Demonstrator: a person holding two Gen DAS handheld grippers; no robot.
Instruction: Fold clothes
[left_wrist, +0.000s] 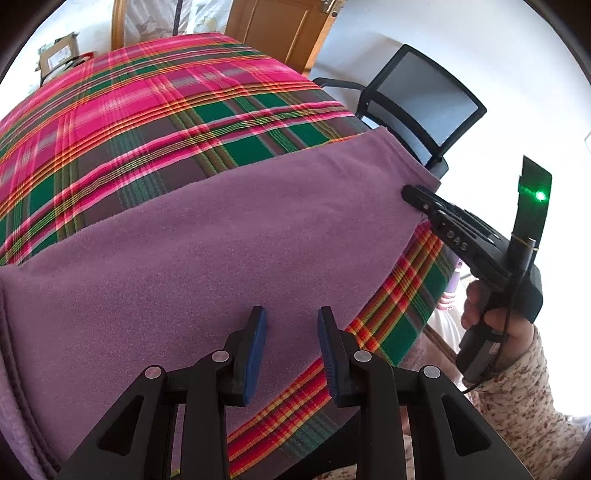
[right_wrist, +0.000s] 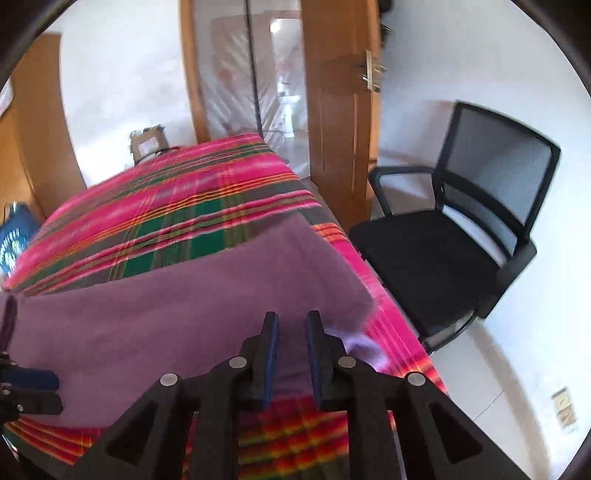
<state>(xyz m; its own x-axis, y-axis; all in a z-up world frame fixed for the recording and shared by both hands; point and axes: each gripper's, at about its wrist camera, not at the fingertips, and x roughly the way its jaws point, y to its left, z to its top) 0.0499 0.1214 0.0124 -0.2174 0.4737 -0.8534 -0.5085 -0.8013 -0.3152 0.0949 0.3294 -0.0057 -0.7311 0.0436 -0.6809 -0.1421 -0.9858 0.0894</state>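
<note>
purple fleece garment (left_wrist: 229, 236) lies flat on the plaid-covered surface (left_wrist: 155, 110) — left tool (left_wrist: 291, 354) spread and empty over its near edge, right tool (right_wrist: 291, 354) parted at the right corner — drop corner square, smooth flat.

left gripper (left_wrist: 291, 325) jaws apart, angled down — right gripper (right_wrist: 291, 328) jaws slightly parted, nothing pinched.

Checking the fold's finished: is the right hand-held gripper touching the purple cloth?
Cannot tell. The left wrist view shows the right hand-held gripper at the purple cloth's corner, contact unclear.
</note>
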